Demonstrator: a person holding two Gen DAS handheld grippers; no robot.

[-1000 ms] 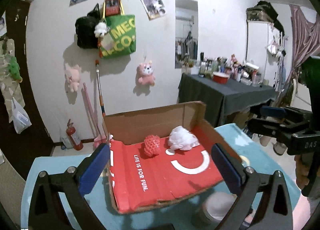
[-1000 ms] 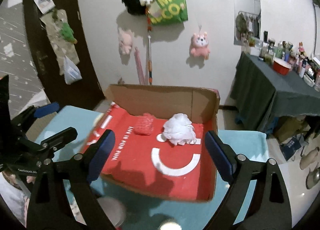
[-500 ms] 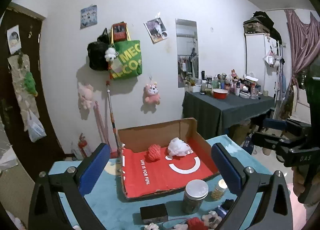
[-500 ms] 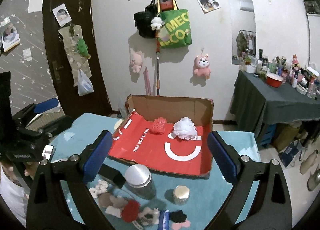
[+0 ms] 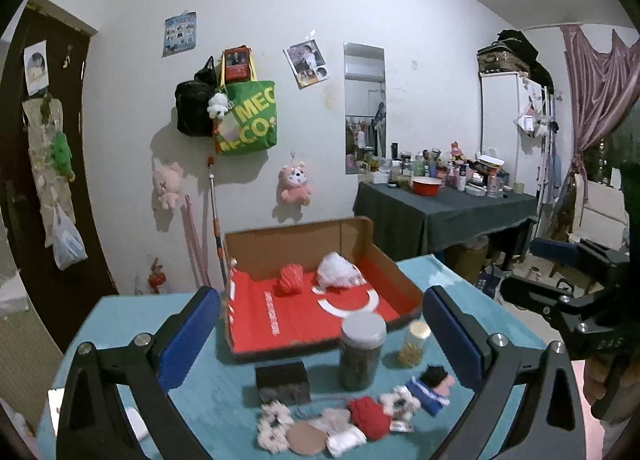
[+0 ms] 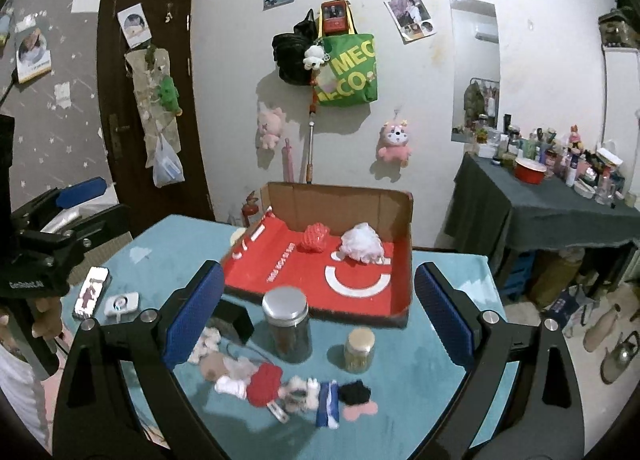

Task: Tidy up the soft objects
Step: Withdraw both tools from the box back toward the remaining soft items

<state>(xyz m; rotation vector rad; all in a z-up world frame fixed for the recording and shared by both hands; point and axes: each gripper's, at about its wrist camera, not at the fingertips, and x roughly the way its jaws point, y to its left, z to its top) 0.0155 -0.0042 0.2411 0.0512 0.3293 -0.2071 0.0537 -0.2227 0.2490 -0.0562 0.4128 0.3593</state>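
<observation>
Left fingers [image 5: 320,324]: spread wide, holding nothing, raised above the desk's near side.
Right fingers [image 6: 316,300]: wide apart too, having just opened a little further; nothing between them.
Soft pile [image 6: 280,384]: small plush bits lying in a loose row on the desk [image 6: 432,392], below and between both pairs of fingers.
Jars: tall jar [image 6: 290,324] and small jar [image 6: 359,344] stand between pile and box.
Box [image 6: 406,260]: red-lined cardboard, behind the jars; red ball [image 6: 314,238] and white puff [image 6: 362,246] already lie inside.
Step in hand, likely: picking the next soft piece.
Doing it well: descend onto one piece at the row's end, pinch its middle, lift over the jars, not through them.
</observation>
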